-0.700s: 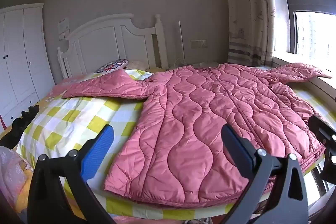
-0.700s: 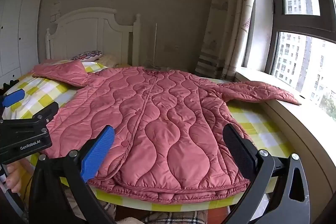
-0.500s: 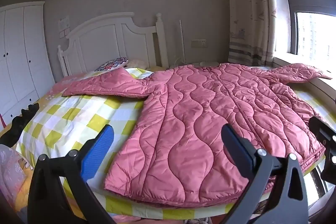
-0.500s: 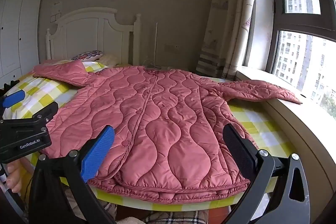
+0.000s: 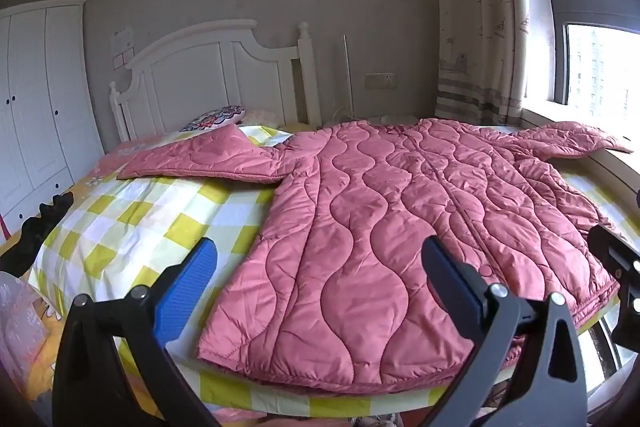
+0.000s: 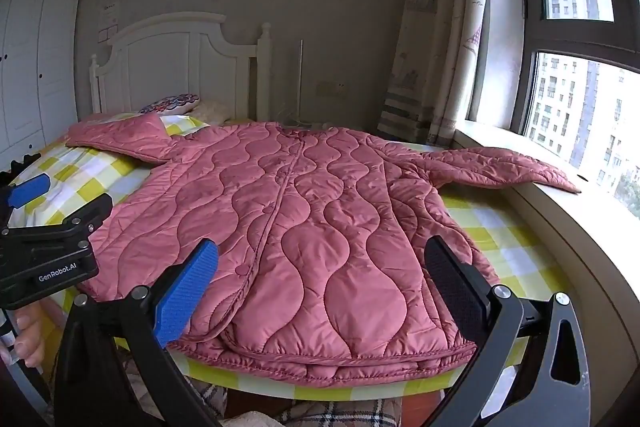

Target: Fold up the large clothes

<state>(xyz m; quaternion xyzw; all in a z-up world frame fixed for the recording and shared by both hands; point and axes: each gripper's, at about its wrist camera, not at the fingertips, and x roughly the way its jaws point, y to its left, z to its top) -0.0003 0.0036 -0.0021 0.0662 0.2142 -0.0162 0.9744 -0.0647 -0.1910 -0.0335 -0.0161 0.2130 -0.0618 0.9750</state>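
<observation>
We have two fisheye views, each looking forward along a gripper's fingers from the foot of the bed (image 5: 132,211), tilted slightly down and facing the headboard (image 5: 208,67). Our left wrist view sits further left, taking in the wardrobe (image 5: 36,99). Our right wrist view sits further right, nearer the window (image 6: 576,75). Both share the pink quilted jacket (image 5: 384,227) close below, the headboard and the curtain (image 6: 436,27).
</observation>
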